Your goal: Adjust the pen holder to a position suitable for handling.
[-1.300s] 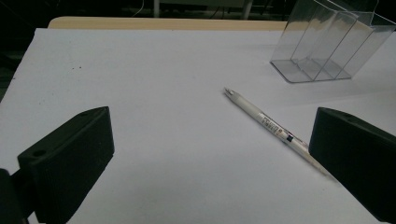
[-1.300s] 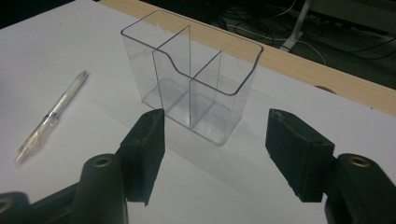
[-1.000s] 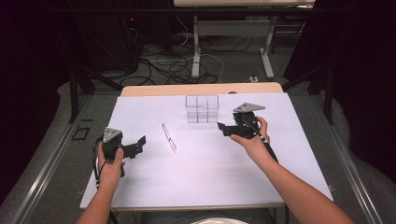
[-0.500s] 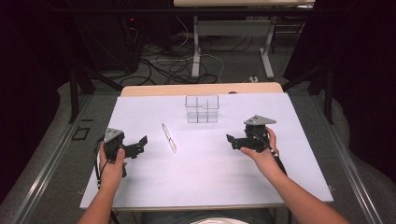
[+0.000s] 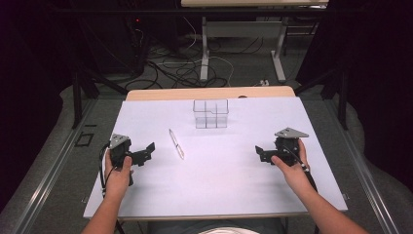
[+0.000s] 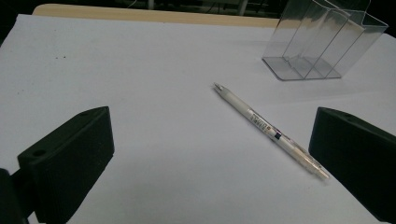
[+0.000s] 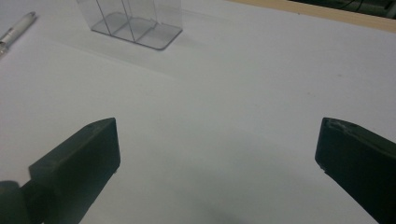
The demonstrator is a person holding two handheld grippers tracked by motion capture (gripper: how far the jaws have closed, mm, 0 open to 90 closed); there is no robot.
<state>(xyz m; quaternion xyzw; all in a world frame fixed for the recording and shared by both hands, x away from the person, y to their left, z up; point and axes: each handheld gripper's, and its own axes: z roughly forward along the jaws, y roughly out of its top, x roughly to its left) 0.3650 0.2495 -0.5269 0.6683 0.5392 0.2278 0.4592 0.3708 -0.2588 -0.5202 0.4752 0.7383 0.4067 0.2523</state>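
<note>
The left gripper (image 5: pixel 146 152) rests low over the white table (image 5: pixel 219 185) at the near left, its jaws spread wide with nothing between the pads; in the left gripper view both black jaws rise from the bottom corners with bare white surface between them. Just ahead of that gripper and toward its right-hand jaw lies the pen (image 6: pixel 270 131), flat on the table and touching neither jaw. It is slim, with a clear to milky barrel, a small printed label with dark marks near its middle, and a silvery end pointing away from the gripper; it lies slantwise, its near end close by the right-hand jaw. Farther off, beyond the pen's far end, stands the clear organizer (image 6: pixel 322 39), an upright transparent box split by see-through walls into compartments, apart from the pen. The right gripper (image 5: pixel 261 153) sits at the near right of the table, well apart from the pen; its jaws have just been opening and now stand fully wide, holding nothing. In the right gripper view the organizer stands far ahead to its left.
</note>
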